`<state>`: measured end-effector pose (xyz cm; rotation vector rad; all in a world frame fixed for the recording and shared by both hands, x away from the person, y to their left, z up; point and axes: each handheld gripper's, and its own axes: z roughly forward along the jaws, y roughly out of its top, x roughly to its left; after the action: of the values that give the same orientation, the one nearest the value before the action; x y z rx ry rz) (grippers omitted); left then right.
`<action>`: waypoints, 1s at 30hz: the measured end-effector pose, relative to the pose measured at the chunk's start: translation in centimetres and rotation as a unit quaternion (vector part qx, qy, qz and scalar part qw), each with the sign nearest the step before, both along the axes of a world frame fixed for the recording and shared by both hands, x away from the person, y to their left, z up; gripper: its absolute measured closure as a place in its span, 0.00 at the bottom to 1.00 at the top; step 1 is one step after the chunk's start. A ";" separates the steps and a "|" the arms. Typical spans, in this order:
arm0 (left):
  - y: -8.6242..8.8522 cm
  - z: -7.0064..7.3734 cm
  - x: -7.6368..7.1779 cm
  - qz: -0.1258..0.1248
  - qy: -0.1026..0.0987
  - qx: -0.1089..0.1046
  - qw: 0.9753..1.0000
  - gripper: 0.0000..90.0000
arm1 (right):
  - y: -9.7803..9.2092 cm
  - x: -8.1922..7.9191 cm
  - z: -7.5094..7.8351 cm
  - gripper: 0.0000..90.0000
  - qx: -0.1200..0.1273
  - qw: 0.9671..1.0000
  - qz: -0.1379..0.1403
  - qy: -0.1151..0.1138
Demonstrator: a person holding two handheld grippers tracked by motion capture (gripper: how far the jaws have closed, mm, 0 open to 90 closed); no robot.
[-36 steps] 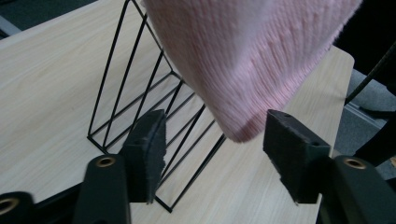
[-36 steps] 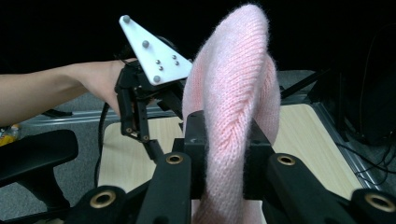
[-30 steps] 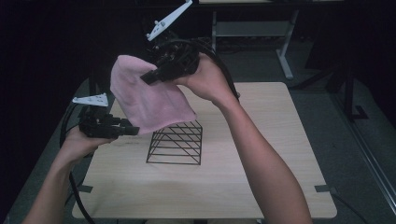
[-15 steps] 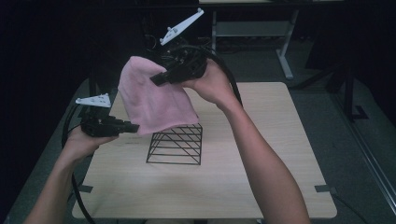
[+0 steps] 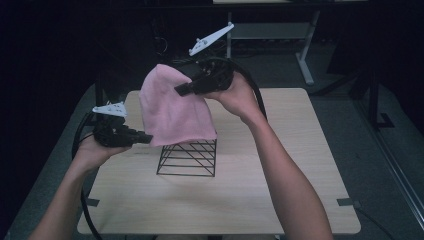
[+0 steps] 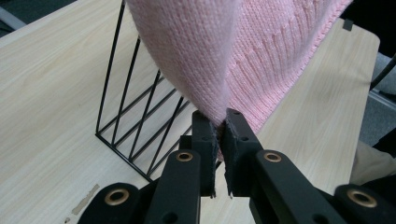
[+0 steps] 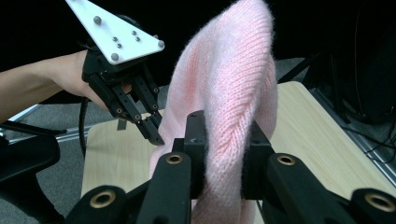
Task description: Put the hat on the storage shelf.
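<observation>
The pink knitted hat (image 5: 172, 112) hangs in the air above the desk (image 5: 280, 165), stretched between the two grippers, with its lower edge draped over the top of a black wire rack (image 5: 189, 157). The right gripper (image 5: 182, 90) is raised over the far part of the desk and is clamped on a thick fold near the hat's upper edge; in the right gripper view the knit (image 7: 233, 107) bulges up between the two black jaws. The left gripper (image 5: 145, 137) sits lower, at the hat's left bottom corner, and is pinched tight on a thin bit of the fabric; the left gripper view shows the wool (image 6: 210, 65) drawn down into the narrow gap between the jaws. The rack (image 6: 135, 121) stands on the pale wood desk just beyond it, under the hanging hat.
</observation>
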<state>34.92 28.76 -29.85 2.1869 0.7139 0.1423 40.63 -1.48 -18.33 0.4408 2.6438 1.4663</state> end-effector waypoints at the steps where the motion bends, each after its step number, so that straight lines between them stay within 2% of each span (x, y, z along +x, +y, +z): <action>1: -0.1 -0.1 0.0 0.002 0.003 0.000 1.000 0.93 | -0.1 0.1 -0.1 0.85 0.001 1.000 0.000 -0.002; 10: -1.1 -0.5 0.7 -0.002 -0.001 0.019 1.000 0.93 | -1.5 0.3 -1.2 0.85 0.003 1.000 -0.014 0.000; 20: -2.3 -1.0 1.3 -0.004 -0.006 0.028 1.000 0.94 | -3.7 0.7 -2.6 0.85 0.011 0.999 -0.032 0.005; 30: -2.2 -1.6 1.5 0.002 -0.007 0.033 0.999 0.94 | -3.7 0.5 -3.0 0.85 0.020 0.999 -0.031 0.006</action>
<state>36.46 26.52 -31.42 2.2458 0.7143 0.1861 41.15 -5.20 -21.37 0.5314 2.5898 1.5065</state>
